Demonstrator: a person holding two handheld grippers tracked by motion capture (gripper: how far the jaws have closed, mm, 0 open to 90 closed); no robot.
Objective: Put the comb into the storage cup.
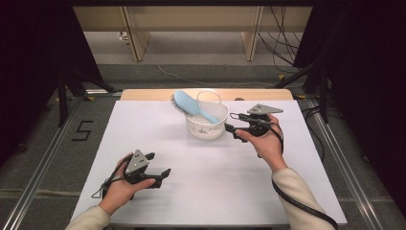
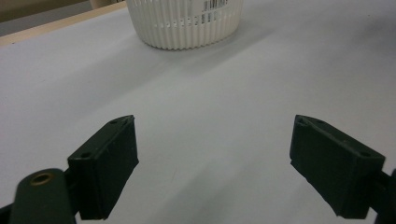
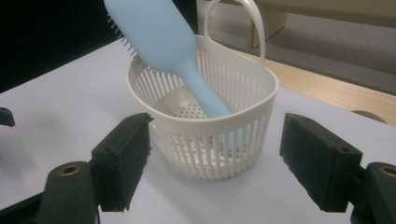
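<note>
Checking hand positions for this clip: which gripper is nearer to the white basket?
Right. The right gripper is open just beside the white basket, jaws facing it. The left gripper is open over the near left of the table, well away.

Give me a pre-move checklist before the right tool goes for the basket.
1. Right tool open: ok.
2. Basket between its jaws' line, not yet touched: ok.
3. Basket upright on the table: ok.
4. Hairbrush settled: not ok, handle in the basket, head leaning out over the rim.
5. Left tool open, apart from the basket: ok.
6. Basket handle upright: ok.
</note>
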